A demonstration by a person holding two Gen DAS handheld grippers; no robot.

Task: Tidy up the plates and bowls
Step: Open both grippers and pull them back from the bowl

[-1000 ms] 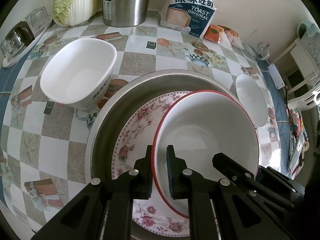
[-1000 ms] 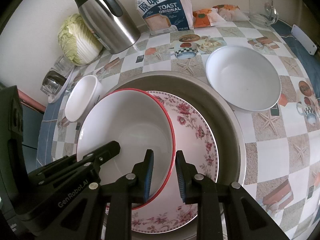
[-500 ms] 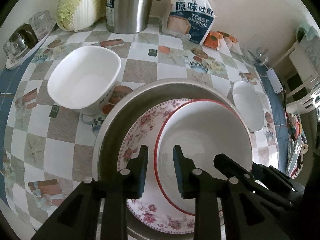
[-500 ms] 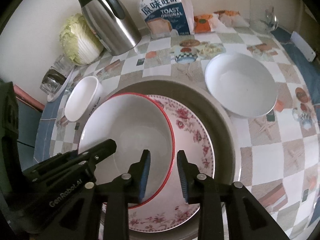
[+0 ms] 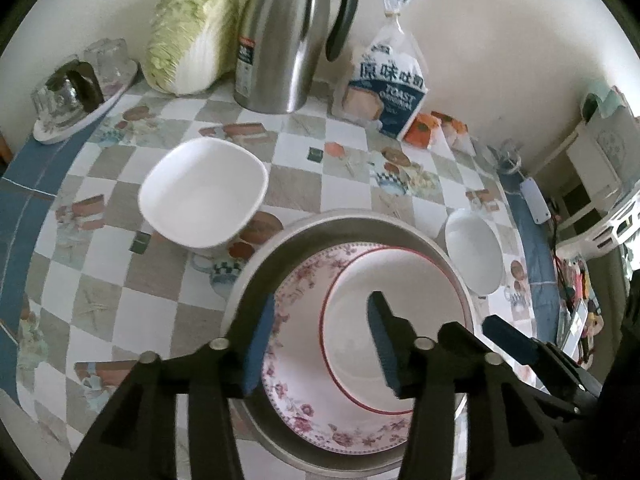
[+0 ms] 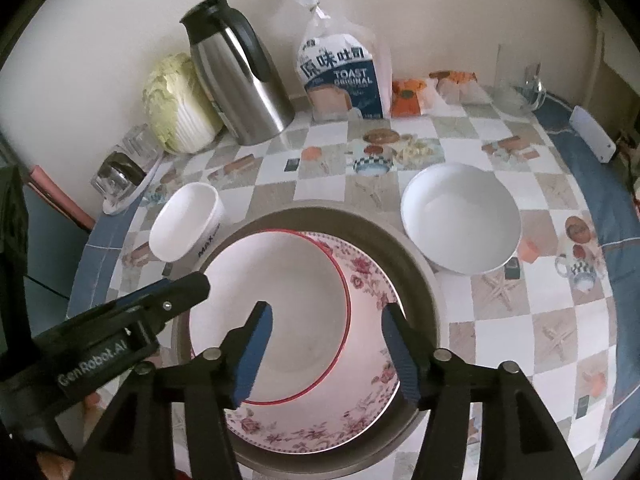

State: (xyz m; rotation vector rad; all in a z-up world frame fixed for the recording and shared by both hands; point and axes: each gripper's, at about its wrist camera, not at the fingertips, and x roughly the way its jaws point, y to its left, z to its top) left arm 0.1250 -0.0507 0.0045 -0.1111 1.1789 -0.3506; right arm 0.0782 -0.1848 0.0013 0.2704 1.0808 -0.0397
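Both claws, left gripper (image 5: pixel 322 344) and right gripper (image 6: pixel 326 350), have just been opening, released above the red-rimmed bowl (image 6: pixel 276 312), low in frame, resting on the floral plate (image 6: pixel 360 400).

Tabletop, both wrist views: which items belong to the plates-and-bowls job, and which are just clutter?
Job:
- red-rimmed bowl
- floral plate
- metal basin
- squarish white bowl
- round white bowl

Clutter:
- napa cabbage
- steel thermos jug
- toast bag
- glass mug
- glasses on a tray

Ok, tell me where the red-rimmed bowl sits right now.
In both wrist views the red-rimmed bowl sits on the floral plate, inside the big metal basin at the table's near edge.
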